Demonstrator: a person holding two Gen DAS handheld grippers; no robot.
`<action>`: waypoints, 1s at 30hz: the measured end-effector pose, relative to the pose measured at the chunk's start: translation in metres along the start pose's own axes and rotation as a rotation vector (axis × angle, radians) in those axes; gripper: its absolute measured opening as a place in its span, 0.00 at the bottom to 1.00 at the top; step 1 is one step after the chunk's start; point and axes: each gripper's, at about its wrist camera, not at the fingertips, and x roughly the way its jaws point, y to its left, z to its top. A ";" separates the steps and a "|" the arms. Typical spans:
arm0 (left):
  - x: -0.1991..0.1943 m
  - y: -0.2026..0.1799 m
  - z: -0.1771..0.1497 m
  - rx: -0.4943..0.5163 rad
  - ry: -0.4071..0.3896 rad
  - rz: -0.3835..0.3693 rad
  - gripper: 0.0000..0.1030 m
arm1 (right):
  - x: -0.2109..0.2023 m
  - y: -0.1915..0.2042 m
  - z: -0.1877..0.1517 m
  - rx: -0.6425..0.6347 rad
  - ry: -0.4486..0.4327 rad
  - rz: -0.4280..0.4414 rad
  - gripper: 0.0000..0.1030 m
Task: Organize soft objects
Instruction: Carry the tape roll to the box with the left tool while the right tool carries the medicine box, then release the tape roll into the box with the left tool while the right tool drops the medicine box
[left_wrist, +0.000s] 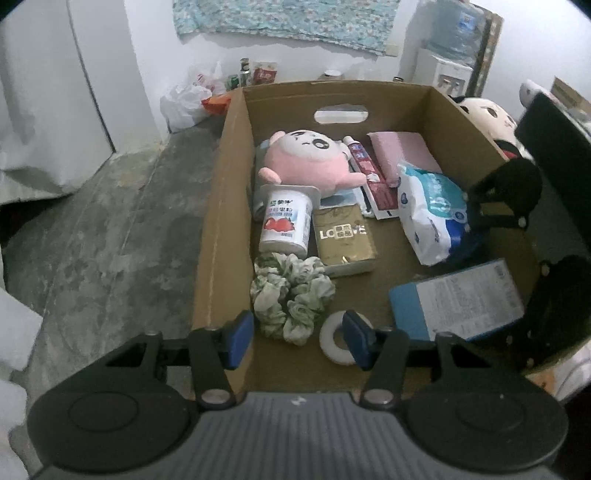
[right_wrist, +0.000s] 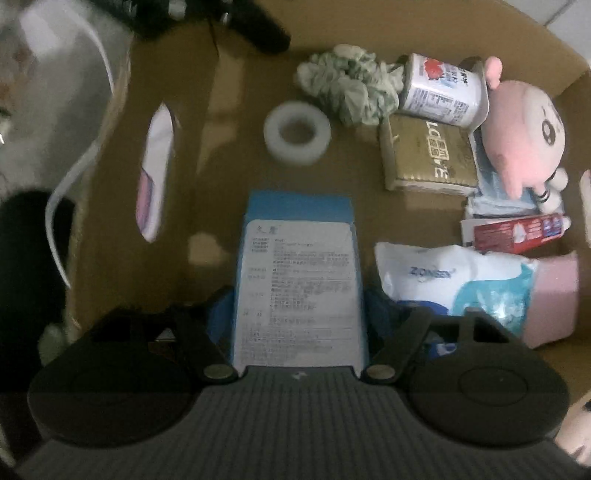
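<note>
A cardboard box (left_wrist: 225, 206) holds a pink plush toy (left_wrist: 306, 162), a green-white scrunchie (left_wrist: 291, 295), a white-blue tissue pack (left_wrist: 428, 214) and a pink sponge (left_wrist: 402, 151). My left gripper (left_wrist: 295, 338) is open and empty over the box's near left corner, close to the scrunchie. My right gripper (right_wrist: 295, 314) is shut on a blue box with a white label (right_wrist: 299, 280), held above the box floor; it also shows in the left wrist view (left_wrist: 461, 299). The plush (right_wrist: 524, 140), scrunchie (right_wrist: 351, 85) and tissue pack (right_wrist: 454, 280) show in the right wrist view.
Also in the box: a yoghurt cup (left_wrist: 284, 221), a gold carton (left_wrist: 345, 240), a tape roll (left_wrist: 338, 341), a toothpaste box (left_wrist: 369, 166). A second plush (left_wrist: 487, 118) sits outside right. Plastic bags and cans (left_wrist: 207, 92) stand by the wall. Grey floor (left_wrist: 110, 221) lies left.
</note>
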 end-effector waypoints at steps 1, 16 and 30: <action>0.001 -0.002 -0.001 0.006 -0.003 0.002 0.53 | -0.001 -0.002 0.000 0.021 -0.006 0.009 0.76; 0.003 -0.002 -0.007 -0.023 0.006 -0.067 0.53 | -0.015 -0.024 0.004 0.073 -0.061 0.079 0.53; -0.007 0.011 -0.024 -0.088 0.004 -0.085 0.49 | 0.007 -0.033 0.026 0.105 -0.128 0.096 0.46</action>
